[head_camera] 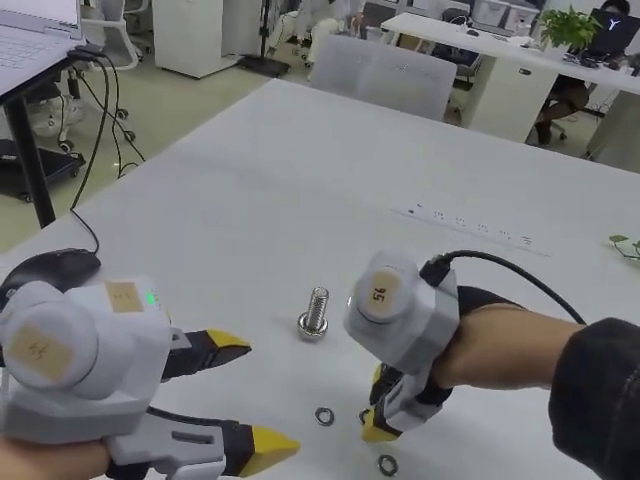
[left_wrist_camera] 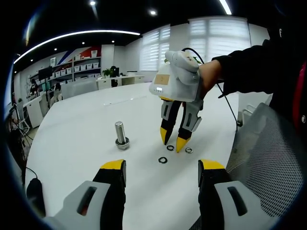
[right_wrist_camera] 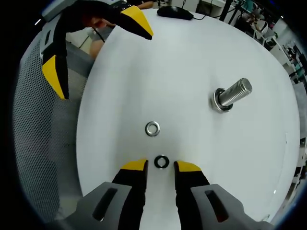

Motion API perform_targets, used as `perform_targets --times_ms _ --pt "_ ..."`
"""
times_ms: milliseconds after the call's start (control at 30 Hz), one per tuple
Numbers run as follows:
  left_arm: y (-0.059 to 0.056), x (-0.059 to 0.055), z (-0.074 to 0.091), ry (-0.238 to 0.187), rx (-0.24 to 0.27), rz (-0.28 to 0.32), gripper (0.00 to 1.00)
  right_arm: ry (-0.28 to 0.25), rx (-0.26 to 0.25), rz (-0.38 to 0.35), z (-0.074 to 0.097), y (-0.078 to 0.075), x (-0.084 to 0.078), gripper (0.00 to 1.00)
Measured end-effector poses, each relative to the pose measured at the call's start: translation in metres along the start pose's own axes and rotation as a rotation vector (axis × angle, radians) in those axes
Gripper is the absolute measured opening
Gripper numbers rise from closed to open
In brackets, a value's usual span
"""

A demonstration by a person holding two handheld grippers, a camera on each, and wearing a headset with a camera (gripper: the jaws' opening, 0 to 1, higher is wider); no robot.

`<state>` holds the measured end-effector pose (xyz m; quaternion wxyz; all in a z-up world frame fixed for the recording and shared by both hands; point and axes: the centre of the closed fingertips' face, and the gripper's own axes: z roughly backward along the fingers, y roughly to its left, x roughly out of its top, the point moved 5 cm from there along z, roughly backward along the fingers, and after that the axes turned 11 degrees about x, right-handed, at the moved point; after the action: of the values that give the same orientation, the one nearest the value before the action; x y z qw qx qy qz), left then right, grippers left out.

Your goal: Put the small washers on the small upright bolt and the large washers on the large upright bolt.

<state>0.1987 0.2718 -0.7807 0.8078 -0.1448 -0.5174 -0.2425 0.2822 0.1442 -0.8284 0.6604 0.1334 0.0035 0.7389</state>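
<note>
White table [head_camera: 300, 200] bearing one upright bolt [head_camera: 316, 308], threaded end up. Left gripper [head_camera: 255, 395], jaws spread wide and empty, is held to the bolt's left on the person's side, while the right gripper [left_wrist_camera: 172, 142] points down at the tabletop on the bolt's near side, jaws a little apart. Three washers lie flat nearer the person than the bolt: a dark washer [right_wrist_camera: 161, 162] between the right gripper's tips, ungripped, a bright washer [right_wrist_camera: 152, 128] just beside it, and a third washer [head_camera: 387, 464] farthest from the bolt.

Bright, even ceiling light [left_wrist_camera: 152, 12], soft shadows, sharp focus, fisheye warp at edges.
</note>
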Motion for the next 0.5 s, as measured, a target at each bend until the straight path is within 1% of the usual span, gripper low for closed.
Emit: perform_targets --times_ms 233,333,500 --pt "-0.0008 0.0010 0.0000 -0.003 0.001 0.002 0.60 0.002 0.000 0.005 -0.0002 0.0007 -0.0003 0.22" --pt "-0.0009 0.0013 0.0000 -0.005 0.002 0.003 0.60 0.010 -0.007 0.020 -0.0002 0.0007 -0.0014 0.16" --pt "-0.0016 0.0019 -0.0003 -0.005 0.001 0.002 0.60 0.017 -0.010 0.027 0.0003 0.0001 -0.0013 0.15"
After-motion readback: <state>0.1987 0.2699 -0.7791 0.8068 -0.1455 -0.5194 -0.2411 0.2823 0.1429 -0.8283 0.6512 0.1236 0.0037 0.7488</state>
